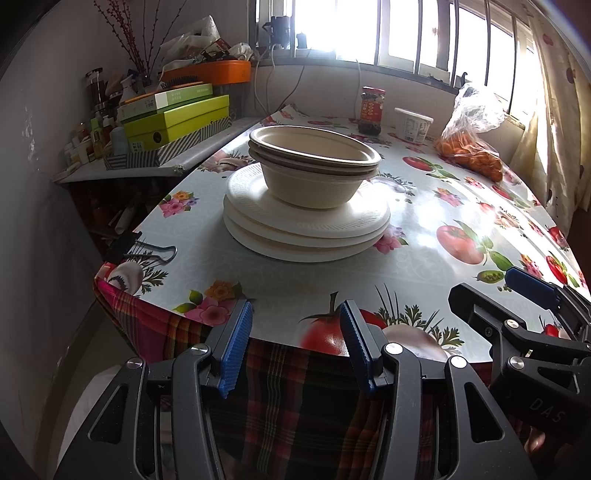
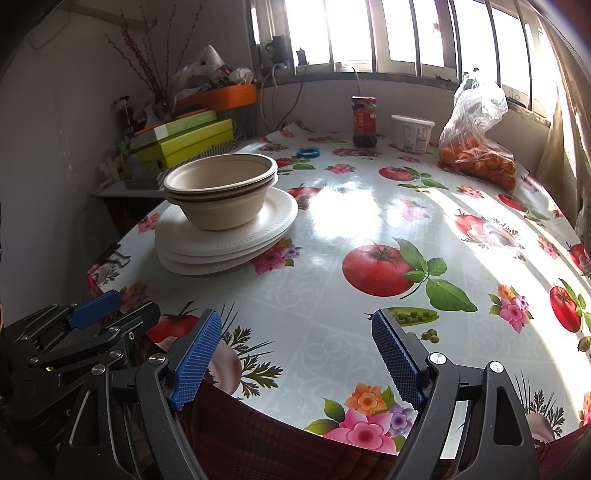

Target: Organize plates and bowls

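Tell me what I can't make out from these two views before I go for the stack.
- Exact plate count: the white plates overlap, so only rims show in both wrist views.
- Bowl count: the nested bowls hide one another's insides.
- Blue ring: hidden behind the bowls in the left wrist view.
- Jar label: too small in either view.
- Window: blown out by glare.
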Demonstrator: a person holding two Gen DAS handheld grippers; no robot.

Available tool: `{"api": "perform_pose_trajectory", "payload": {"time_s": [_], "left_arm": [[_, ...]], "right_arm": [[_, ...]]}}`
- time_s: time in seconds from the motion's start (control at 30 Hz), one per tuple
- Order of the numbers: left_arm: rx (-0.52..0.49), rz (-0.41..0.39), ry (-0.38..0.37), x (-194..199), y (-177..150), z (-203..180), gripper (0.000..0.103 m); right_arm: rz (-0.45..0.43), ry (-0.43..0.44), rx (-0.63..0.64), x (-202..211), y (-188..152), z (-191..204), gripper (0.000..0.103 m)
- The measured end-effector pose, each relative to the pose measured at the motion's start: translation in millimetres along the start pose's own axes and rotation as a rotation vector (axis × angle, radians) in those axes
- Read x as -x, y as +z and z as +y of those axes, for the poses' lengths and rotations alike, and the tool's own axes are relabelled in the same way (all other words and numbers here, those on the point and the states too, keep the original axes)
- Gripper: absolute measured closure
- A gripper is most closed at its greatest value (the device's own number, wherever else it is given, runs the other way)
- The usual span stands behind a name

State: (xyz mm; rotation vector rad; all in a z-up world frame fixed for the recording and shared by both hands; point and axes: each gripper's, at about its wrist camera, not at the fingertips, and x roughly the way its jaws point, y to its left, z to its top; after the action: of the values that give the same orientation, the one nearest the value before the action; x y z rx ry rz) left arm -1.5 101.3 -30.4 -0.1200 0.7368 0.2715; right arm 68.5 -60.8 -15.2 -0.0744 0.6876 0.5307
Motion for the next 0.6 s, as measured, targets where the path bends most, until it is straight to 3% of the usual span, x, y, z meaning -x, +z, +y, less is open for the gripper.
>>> {"api": "perform_pose_trajectory", "payload": {"time_s": [0.6], "left_arm": [[0.004,0.005,-0.003,-4.0,-1.8,1.4,0.052]], "right_arm": [[0.001,-0.001,0.001,-0.5,0.7,1.1,0.018]]}}
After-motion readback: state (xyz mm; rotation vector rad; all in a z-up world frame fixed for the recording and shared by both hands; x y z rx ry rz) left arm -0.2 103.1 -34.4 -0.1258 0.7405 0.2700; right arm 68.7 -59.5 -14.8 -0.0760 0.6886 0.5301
